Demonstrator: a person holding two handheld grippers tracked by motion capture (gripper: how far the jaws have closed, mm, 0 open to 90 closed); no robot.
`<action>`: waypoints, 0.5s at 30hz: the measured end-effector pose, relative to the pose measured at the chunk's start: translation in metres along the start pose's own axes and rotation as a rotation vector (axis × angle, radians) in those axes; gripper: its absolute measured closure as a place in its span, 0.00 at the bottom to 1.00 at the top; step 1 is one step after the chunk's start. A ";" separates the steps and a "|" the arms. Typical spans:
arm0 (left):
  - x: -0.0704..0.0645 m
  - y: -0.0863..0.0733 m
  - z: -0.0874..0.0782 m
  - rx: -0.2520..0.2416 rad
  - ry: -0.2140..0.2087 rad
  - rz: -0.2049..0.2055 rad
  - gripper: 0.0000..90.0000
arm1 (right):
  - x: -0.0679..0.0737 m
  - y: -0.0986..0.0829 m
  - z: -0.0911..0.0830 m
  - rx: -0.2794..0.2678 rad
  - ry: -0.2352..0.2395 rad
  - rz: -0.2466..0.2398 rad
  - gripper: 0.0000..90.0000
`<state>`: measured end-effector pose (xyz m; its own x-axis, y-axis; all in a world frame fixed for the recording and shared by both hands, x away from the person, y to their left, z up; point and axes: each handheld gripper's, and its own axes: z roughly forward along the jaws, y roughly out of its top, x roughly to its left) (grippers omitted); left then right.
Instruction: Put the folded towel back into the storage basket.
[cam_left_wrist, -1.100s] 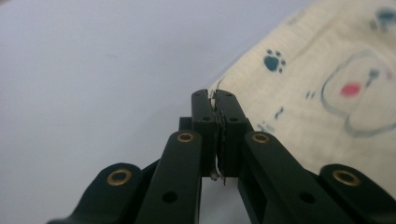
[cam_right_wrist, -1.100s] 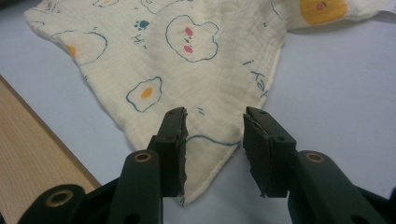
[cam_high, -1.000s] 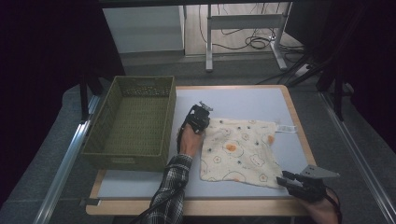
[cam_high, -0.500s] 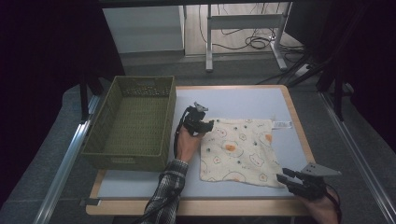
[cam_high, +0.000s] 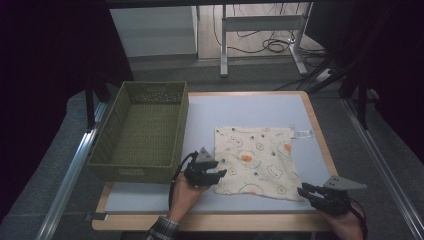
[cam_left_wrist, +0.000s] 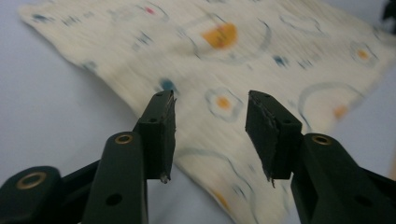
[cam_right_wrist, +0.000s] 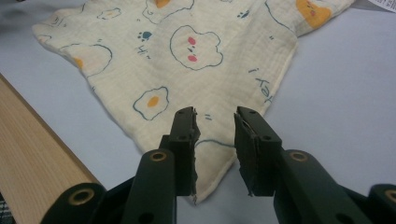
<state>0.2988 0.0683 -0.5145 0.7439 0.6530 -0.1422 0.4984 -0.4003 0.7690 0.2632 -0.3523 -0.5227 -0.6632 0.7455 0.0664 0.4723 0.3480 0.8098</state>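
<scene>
Cream egg-print square cloth flat on pale rectangular table, right of olive woven rectangular basket; left gripper at near-left corner, right gripper at near-right corner.

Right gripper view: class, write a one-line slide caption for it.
Open right gripper poised over the near corner of a cream egg-print cloth on the pale blue table.

Basket walls left; table beyond looks open.

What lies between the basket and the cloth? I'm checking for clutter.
Bare table separates the basket from the cloth in the high view, with the left gripper at the near end.
</scene>
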 end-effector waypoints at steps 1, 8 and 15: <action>-0.004 -0.006 -0.002 0.001 -0.023 -0.006 0.63 | 0.000 -0.001 -0.001 0.002 -0.005 -0.003 0.77; -0.024 -0.036 0.004 0.025 -0.025 0.056 0.67 | 0.007 -0.004 -0.001 0.012 0.012 -0.029 0.76; -0.032 -0.037 0.008 0.024 0.023 0.081 0.95 | 0.014 -0.007 0.003 0.051 -0.034 -0.087 0.98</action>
<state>0.2599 0.0571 -0.5430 0.7721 0.6321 -0.0656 0.4477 -0.4678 0.7620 0.2517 -0.3426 -0.5292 -0.6830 0.7300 -0.0233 0.4436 0.4399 0.7809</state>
